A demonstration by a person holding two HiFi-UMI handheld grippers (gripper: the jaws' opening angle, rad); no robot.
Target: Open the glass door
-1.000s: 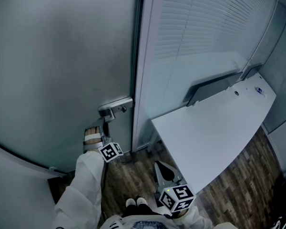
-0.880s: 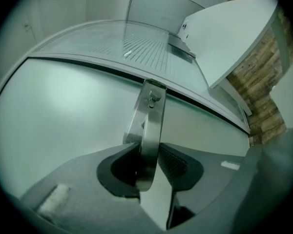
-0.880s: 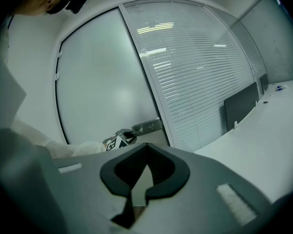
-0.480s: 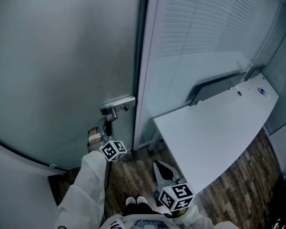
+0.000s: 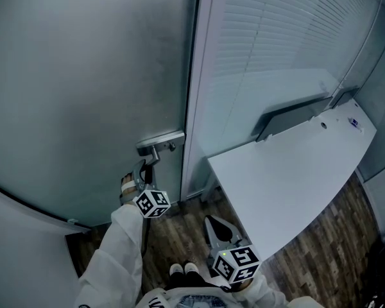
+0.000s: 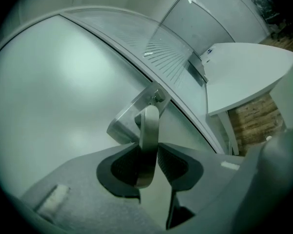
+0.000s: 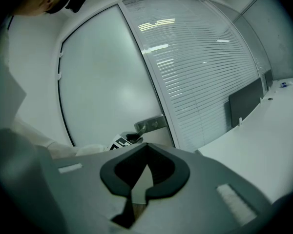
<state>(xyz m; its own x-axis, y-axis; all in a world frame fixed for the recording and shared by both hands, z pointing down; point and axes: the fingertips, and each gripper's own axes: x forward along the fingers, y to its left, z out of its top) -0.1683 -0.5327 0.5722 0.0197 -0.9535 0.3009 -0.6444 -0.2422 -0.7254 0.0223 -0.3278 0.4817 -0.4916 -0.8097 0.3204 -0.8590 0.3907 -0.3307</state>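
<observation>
pinching door handle (image 6: 149, 126), left hand-held gripper (image 6: 148, 165)

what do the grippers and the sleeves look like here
Both the left gripper and right gripper have grey bodies, dark rounded pads and a white cube of black square markers. The person wears long white sleeves.
</observation>
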